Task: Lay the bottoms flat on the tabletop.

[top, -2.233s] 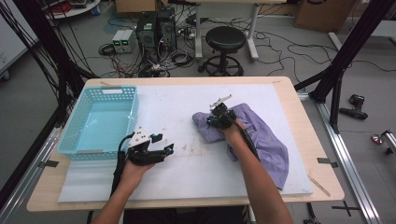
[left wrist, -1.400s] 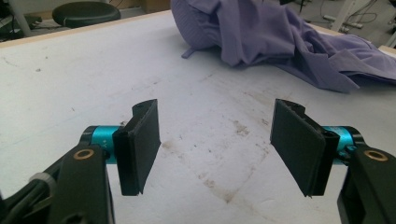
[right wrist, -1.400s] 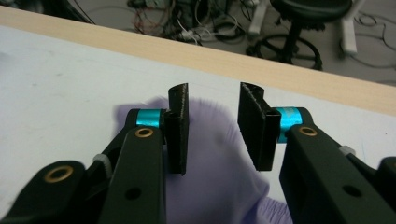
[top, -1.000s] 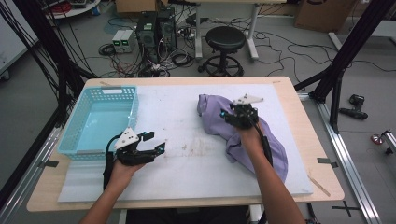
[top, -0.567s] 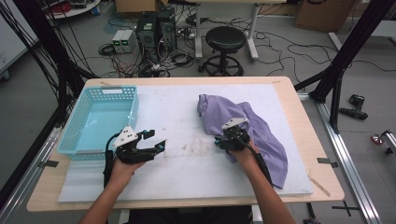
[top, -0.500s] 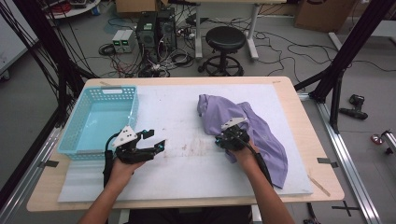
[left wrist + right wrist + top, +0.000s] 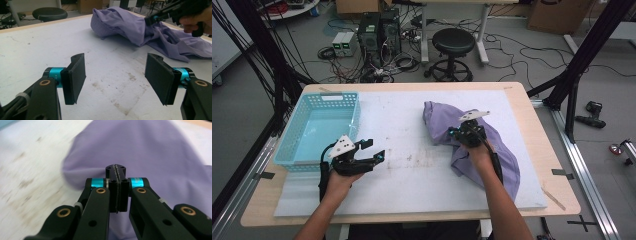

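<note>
No readable writing. Right tongs (image 7: pixel 117 173) just pressed together over purple cloth (image 7: pixel 492 145); left tongs (image 7: pixel 117 75) spread.

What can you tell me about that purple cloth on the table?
The purple cloth is a soft, thin-looking lilac fabric, crumpled and partly folded over itself, with a rounded hump at its far left end. It lies on the right half of the white table mat, trailing toward the near right corner. The right gripper rests on its left part, jaws shut; whether they pinch any fabric is unclear.
</note>
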